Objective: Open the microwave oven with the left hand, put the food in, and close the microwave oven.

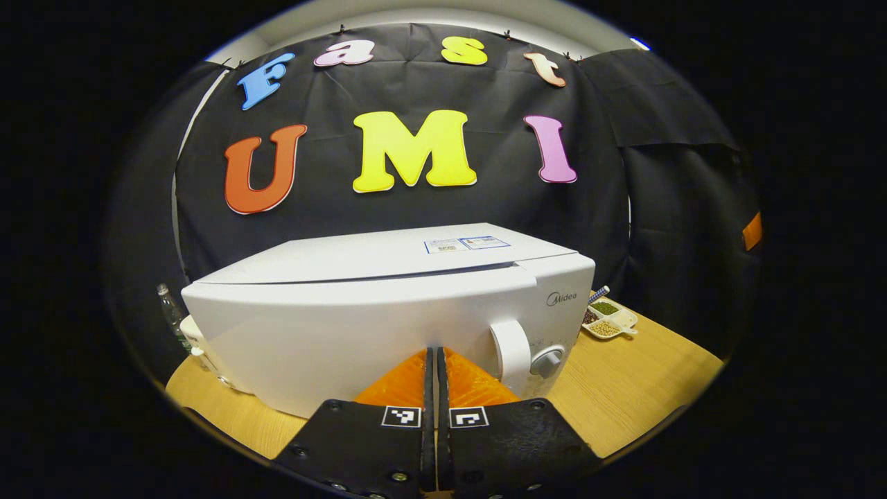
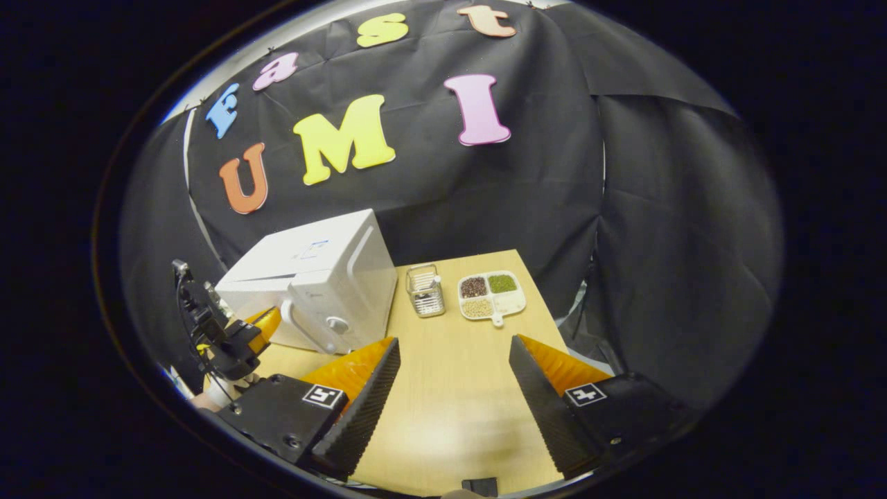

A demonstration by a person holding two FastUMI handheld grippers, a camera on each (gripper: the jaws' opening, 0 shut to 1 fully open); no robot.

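My left claw (image 1: 436, 360) is closed with nothing between its fingers, pointing at the front of the white microwave (image 1: 388, 305), whose door is shut. My right claw (image 2: 454, 378) is wide open over the bare wooden table (image 2: 450, 416). Beside the microwave stand a small jar (image 2: 425, 290) and a divided dish (image 2: 491, 294) of beans.

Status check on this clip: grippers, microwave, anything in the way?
Left hand-held gripper shut, empty, at microwave oven front. Right hand-held gripper open, empty. Door closed.
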